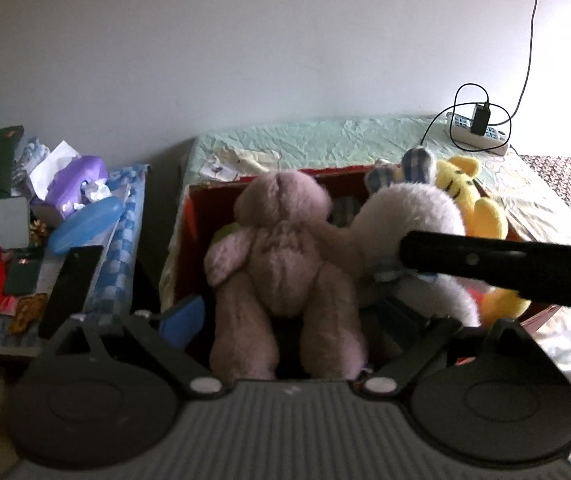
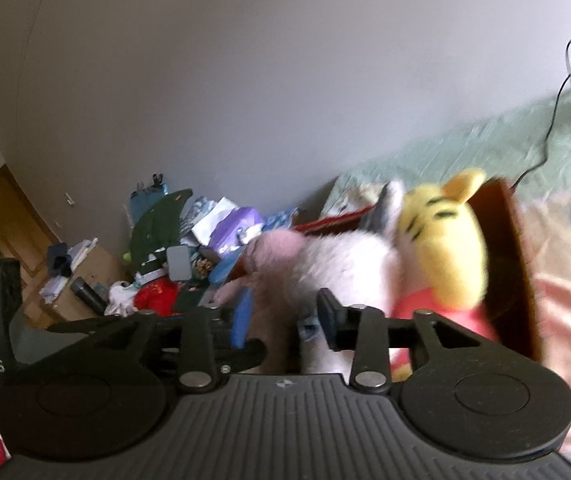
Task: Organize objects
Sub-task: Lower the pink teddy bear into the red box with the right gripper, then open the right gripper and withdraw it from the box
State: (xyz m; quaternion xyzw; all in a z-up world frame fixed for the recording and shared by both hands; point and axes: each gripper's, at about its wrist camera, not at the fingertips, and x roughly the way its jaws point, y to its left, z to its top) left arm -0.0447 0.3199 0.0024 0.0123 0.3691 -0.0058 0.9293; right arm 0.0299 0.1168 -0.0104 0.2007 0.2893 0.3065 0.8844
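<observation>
Inside the red cardboard box (image 1: 189, 232) on the bed sit a pink plush bear (image 1: 285, 256), a white plush animal (image 1: 409, 220) and a yellow plush bear (image 1: 473, 204). Left gripper (image 1: 285, 320) is spread wide around the pink bear's legs; right gripper (image 2: 283, 316), half open, straddles plush between blue pads (image 2: 241, 316).

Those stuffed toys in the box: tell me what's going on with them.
A person with a gripper in each hand is sorting plush toys at a red box on the bed. The left tool straddles the pink teddy bear, its jaws wide at the bear's legs. The right tool sits against the white plush toy, beside the yellow bear; whether it grips is unclear. All three toys are in the box.
</observation>
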